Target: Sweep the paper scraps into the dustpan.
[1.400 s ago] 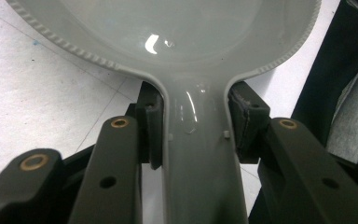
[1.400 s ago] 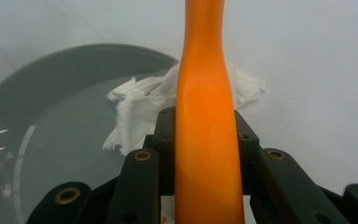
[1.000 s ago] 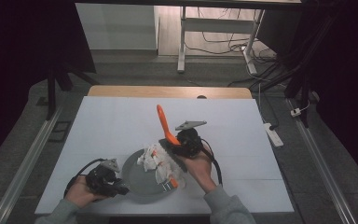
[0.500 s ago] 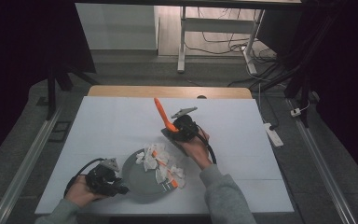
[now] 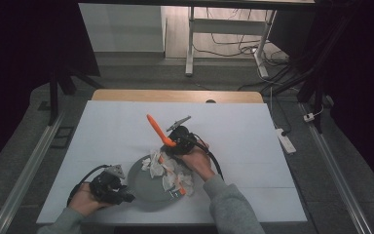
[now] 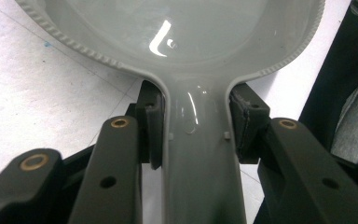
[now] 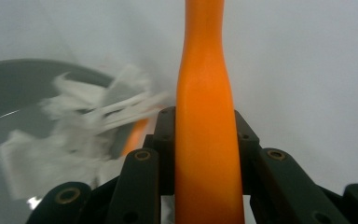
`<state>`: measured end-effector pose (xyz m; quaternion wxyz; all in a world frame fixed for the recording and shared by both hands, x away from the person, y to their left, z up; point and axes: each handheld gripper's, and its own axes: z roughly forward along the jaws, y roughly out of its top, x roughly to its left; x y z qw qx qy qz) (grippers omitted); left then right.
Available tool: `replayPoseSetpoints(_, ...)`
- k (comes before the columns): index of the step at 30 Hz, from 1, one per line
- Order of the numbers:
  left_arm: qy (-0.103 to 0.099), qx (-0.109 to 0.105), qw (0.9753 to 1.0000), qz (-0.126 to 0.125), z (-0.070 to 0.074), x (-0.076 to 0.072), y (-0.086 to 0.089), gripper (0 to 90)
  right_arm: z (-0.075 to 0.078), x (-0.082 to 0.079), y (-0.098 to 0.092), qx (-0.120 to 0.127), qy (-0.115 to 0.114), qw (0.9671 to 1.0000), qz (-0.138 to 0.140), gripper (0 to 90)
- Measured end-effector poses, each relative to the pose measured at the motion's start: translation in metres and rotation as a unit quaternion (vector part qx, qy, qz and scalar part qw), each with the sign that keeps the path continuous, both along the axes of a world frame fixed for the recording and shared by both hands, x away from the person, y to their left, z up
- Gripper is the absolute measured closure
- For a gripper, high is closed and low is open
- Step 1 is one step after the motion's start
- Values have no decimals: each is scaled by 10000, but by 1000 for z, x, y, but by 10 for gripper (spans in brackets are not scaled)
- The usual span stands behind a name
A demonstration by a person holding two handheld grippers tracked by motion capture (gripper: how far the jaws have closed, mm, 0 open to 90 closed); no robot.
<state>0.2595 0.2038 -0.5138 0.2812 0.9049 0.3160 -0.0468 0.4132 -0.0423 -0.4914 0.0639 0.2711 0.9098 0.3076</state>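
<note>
Pan [image 5: 148, 187] handle is being clamped by the left gripper [image 6: 193, 122]; orange spatula [image 5: 158, 130] gripped by the right gripper [image 7: 205, 140], probably heading back into the paper scraps [image 5: 168, 170] for stirring.

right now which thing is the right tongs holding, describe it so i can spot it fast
Start at the white table, then find the grey pan near its front edge, heaped with crumpled white paper. Just beyond the pan, the right tongs clamp a slim orange handle slanting up: the one long bright orange thing there.
</note>
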Motion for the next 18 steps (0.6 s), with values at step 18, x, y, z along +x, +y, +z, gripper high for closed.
replayPoseSetpoints(18,-19,-3,10000,-2,0,0,-1,619,39,-38,-10,614,-544,9958,417,707)
